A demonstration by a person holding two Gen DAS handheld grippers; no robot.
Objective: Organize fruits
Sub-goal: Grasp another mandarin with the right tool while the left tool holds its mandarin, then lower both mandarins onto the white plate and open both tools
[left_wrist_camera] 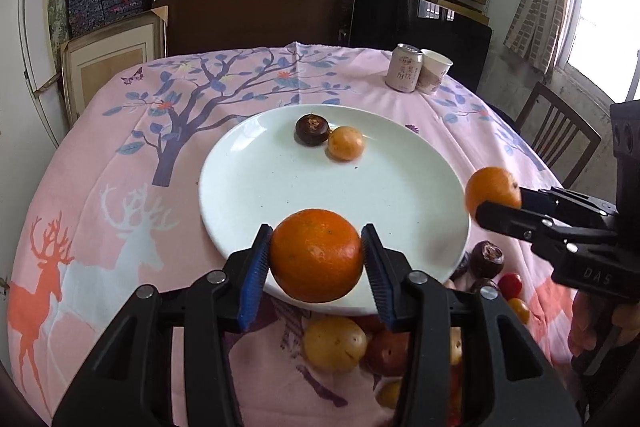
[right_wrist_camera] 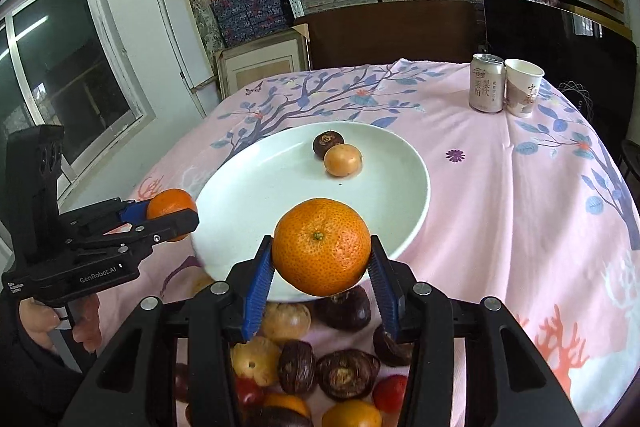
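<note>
why: each tool carries one orange to the white plate, where two small fruits already sit | left tool pinches an orange over the plate's near rim | right tool pinches another orange, tilted down | more fruit waits on the counter

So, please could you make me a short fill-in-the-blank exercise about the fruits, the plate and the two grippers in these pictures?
1. Each gripper, left and right, holds one ____.
2. The white plate has ____ fruits lying on it.
3. Beside the can stands a paper ____.
4. The loose pile of fruits lies on the ____, nearer the camera than the plate.

Missing words: orange; two; cup; tablecloth
</note>
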